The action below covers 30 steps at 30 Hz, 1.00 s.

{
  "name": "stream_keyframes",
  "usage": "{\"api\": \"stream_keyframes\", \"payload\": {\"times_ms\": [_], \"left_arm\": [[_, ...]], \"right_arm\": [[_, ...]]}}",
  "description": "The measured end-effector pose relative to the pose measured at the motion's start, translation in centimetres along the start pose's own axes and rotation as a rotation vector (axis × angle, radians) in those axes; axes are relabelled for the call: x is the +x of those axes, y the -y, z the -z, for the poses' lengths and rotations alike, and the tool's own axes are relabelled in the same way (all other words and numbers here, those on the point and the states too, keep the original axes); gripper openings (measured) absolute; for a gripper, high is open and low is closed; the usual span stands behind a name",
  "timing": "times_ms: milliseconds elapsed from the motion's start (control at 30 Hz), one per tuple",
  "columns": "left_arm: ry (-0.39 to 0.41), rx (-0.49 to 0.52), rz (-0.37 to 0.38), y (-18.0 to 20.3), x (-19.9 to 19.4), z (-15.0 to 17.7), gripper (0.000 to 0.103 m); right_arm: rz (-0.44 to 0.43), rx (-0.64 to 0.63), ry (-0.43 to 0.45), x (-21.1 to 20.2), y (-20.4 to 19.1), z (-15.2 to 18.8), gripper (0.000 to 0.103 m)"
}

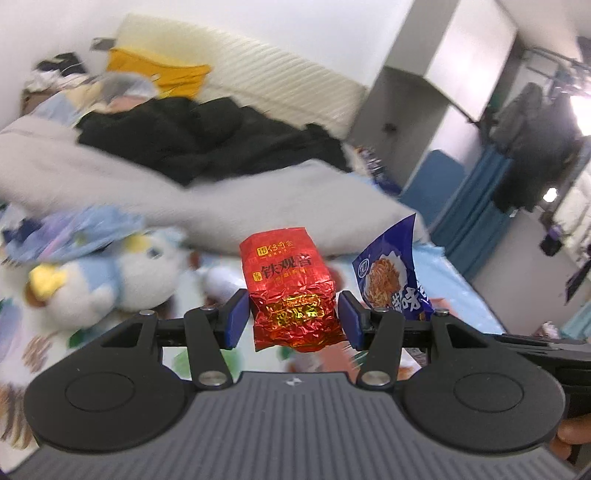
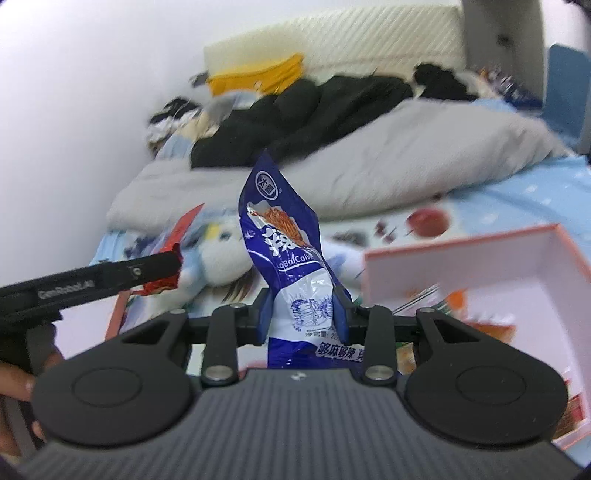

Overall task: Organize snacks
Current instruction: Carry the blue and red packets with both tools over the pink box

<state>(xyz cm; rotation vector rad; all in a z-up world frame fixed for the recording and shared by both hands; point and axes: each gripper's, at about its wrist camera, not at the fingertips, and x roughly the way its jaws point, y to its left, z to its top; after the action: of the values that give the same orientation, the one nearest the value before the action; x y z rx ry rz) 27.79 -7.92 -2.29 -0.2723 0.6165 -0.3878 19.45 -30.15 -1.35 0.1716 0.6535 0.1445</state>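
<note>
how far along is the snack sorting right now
Done: a few snacks already lie in the pink box. In hand: the left claw grips a red tea packet; the right claw grips a blue snack packet, both lifted. Left: placing both in the box.

Motion-blurred plush toy (image 1: 99, 280) and bedding (image 1: 184, 192); pink box (image 2: 517, 258) partly behind gripper.

Bed (image 1: 436, 266), pale blue patterned sheet. On it: grey duvet (image 1: 236, 199), black clothing (image 1: 207, 136) atop duvet. Cream padded headboard (image 1: 266, 70) behind, against white wall (image 1: 258, 22). Blue curtain (image 1: 480, 218) right of bed.
</note>
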Motion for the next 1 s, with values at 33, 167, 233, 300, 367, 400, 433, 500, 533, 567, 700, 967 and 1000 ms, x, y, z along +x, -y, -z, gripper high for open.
{"api": "stream_keyframes", "payload": {"times_ms": [33,167,233,300,367,400,433,500,533,567,700,967,1000], "left_arm": [[0.005,0.009,0.016,1.1,0.2,-0.4,0.058],[0.004,0.040,0.086,5.2,1.4,-1.4,0.058],[-0.003,0.067,0.110,7.3,2.2,-1.5,0.058],[-0.018,0.091,0.133,9.1,3.1,-1.1,0.058],[-0.037,0.108,0.151,10.8,4.3,-0.5,0.058],[-0.047,0.113,0.156,11.4,4.7,0.0,0.058],[-0.061,0.119,0.162,12.0,5.4,0.5,0.058],[-0.092,0.137,0.167,13.1,7.0,1.5,0.058],[-0.113,0.146,0.167,13.7,7.9,2.2,0.058],[-0.130,0.150,0.169,13.9,8.6,2.8,0.058],[-0.207,0.161,0.166,14.4,12.2,5.4,0.058],[-0.305,0.216,0.120,13.0,16.9,8.8,0.058],[-0.309,0.221,0.117,12.9,17.2,8.8,0.058]], "right_arm": [[0.013,0.007,0.014,-0.6,0.7,-0.3,0.038],[0.076,0.037,0.055,-2.7,3.8,-1.1,0.038],[0.107,0.044,0.068,-3.5,5.3,-1.3,0.038],[0.137,0.051,0.073,-4.0,6.8,-1.1,0.038],[0.171,0.058,0.074,-4.3,8.3,-0.5,0.038],[0.186,0.063,0.070,-4.3,9.1,-0.1,0.038],[0.197,0.067,0.064,-4.2,9.6,0.3,0.038],[0.224,0.075,0.047,-3.7,10.9,1.5,0.038],[0.232,0.079,0.038,-3.4,11.4,1.9,0.038],[0.238,0.087,0.027,-3.0,12.0,2.6,0.038],[0.268,0.111,-0.016,-1.2,13.6,5.2,0.038],[0.309,0.169,-0.054,1.7,15.1,9.9,0.038],[0.314,0.162,-0.057,2.0,15.0,10.2,0.038]]}}
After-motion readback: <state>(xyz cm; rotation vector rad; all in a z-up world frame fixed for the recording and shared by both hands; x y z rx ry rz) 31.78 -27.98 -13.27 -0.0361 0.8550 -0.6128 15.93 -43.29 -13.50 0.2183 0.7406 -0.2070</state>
